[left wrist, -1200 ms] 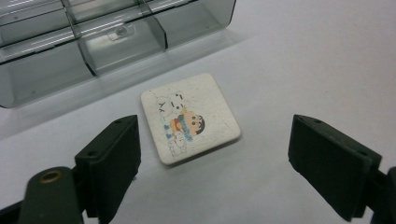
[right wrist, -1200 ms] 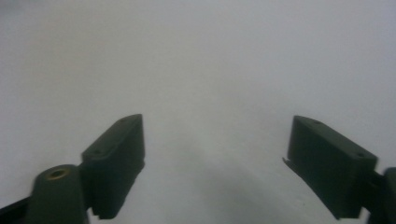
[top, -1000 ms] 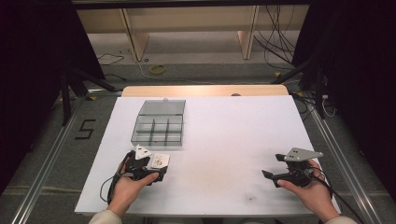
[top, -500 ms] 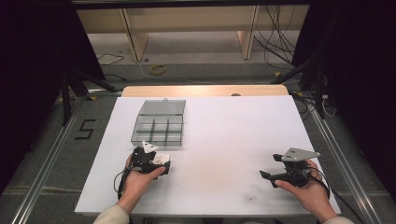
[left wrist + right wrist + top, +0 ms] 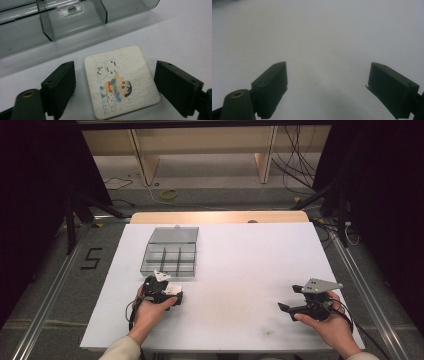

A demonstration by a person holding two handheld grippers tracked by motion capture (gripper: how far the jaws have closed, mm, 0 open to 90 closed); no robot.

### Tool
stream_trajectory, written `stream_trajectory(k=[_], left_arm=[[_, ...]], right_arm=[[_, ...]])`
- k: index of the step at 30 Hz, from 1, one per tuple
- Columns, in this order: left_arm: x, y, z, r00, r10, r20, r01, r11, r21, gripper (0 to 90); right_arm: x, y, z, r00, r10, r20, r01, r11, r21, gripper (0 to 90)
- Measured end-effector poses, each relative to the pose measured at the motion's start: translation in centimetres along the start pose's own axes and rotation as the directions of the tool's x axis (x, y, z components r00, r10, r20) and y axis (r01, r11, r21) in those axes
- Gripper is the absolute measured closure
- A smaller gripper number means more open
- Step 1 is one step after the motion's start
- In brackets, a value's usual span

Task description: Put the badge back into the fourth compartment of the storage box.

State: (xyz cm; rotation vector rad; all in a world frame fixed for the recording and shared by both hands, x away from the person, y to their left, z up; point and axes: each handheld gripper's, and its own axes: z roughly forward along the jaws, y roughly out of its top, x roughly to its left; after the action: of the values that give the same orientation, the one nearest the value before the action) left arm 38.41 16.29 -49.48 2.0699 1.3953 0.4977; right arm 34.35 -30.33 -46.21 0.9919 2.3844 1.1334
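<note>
A white square card [image 5: 120, 82] with a cartoon picture lies flat on the white table [image 5: 240, 270], just in front of a clear compartment box [image 5: 170, 255]. My left gripper [image 5: 115, 64] stands low over the card with one jaw on each side. Its jaws have just been closing, but a thin gap remains on both sides and the pads do not press the card. In the high view the left gripper [image 5: 162, 292] sits at the box's front edge, held by a hand. My right gripper [image 5: 287, 309] rests open near the table's right front, with nothing between its jaws [image 5: 327, 66].
The box [image 5: 72, 22] has several compartments and its lid lies open toward the far side. A wooden board [image 5: 220, 216] borders the table's far edge. Cables [image 5: 300, 165] and shelf legs stand on the floor beyond.
My left gripper has moved forward and down to the card by the box, and its jaws stand narrower around it. The right gripper has stayed in place.
</note>
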Motion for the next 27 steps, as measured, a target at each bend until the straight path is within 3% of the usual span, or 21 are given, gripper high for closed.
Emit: stream_trajectory(k=[1, 4, 7, 17, 27], left_arm=[[0.0, 0.0, 0.0, 1.0000, -0.009, 0.003, 0.009, 1.0000, -0.002, 18.7], [-0.3, 0.1, -0.4, 1.0000, -0.004, 0.004, 0.004, 1.0000, 0.007, 29.7], [-0.3, 0.0, -0.5, 1.0000, -0.009, 0.003, 0.009, 0.9999, 0.012, 32.1], [-0.1, 0.3, -0.6, 0.9998, -0.013, 0.014, 0.012, 0.9994, 0.033, 32.7], [0.1, 0.5, -1.6, 0.9989, -0.039, 0.027, 0.039, 0.9993, 0.001, 32.7]], right_arm=[[0.0, 0.0, 0.0, 1.0000, 0.000, 0.000, 0.000, 1.000, 0.000, 16.7], [0.0, 0.0, 0.0, 1.0000, -0.007, 0.000, 0.007, 1.000, -0.002, 16.7], [0.0, 0.0, 0.0, 1.0000, -0.005, 0.000, 0.005, 1.000, 0.000, 16.7], [-0.1, -0.1, -0.2, 1.0000, -0.004, 0.003, 0.004, 1.000, -0.005, 16.7], [-0.1, -0.1, -0.2, 1.0000, 0.002, 0.004, -0.002, 1.000, -0.010, 16.7]])
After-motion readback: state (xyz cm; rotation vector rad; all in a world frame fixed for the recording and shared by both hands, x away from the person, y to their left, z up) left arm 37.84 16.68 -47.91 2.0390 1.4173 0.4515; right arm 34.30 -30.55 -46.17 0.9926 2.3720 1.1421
